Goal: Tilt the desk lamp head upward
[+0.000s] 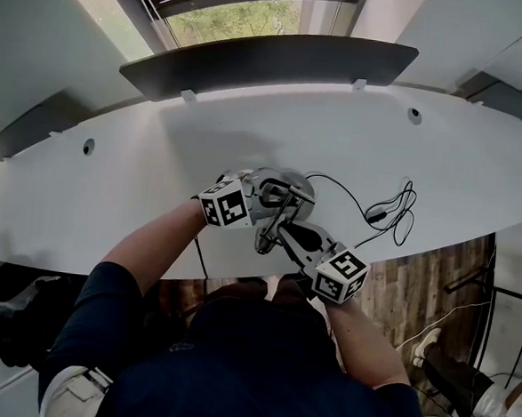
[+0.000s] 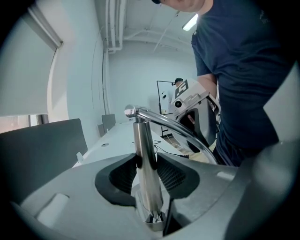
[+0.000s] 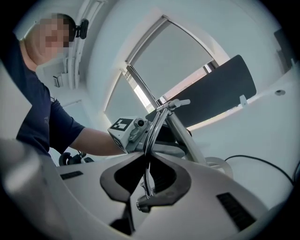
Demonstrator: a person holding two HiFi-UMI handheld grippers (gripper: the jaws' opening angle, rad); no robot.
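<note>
- Two tongs are at the desk lamp (image 1: 278,188), which stands near the front edge of the white tabletop (image 1: 110,193), directly before the person.
- Left tongs (image 2: 147,164): the jaws stand wide with the lamp's upright post (image 2: 140,136) between them. The pads lie close on either side of it, but no firm clamp is evident, so these tongs are recorded as open.
- Right tongs (image 3: 145,173): the jaws are nearly together on the thin curved arm (image 3: 153,133), with the pads bearing on it. Recorded as a grip.
- Handling, in my judgement: the lamp is all metal, stiff and hard, and its polish makes it slippery under the pads. The slender arm offers little surface, so a grip there may slide or twist.
- The round base (image 3: 216,164) looks modest, so the lamp could tip or skid if the arm is lifted while the post is unsteadied.
- Advised hold: brace the post low down, and take the arm close to the head end so that the joint (image 2: 130,112) at the top of the post does the turning.
- Appearance: a chrome finish throughout, a tapering post, and an arm arching forward and down from the top joint. A dark cable (image 1: 390,212) trails to the right across the tabletop.
- The head proper is masked by the tongs in every view, and its present angle cannot be stated.
</note>
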